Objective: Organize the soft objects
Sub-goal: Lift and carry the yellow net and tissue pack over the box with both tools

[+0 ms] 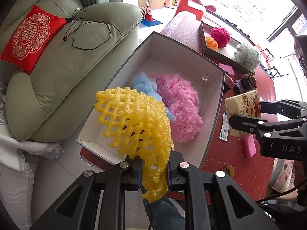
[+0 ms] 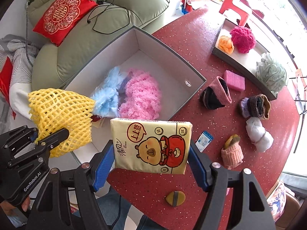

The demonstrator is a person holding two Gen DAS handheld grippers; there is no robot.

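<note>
Both jaws are clenched: the left gripper (image 1: 153,169) holds yellow netting (image 1: 134,122), the right gripper (image 2: 150,164) a tissue pack (image 2: 151,145). Both hang at the box (image 2: 172,57) rim, likely for dropping inside.

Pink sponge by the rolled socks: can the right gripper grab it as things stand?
Probably not yet. The right gripper is shut on the tissue pack, so it's occupied. The pink sponge itself lies uncovered on the red table, clear from above.
</note>
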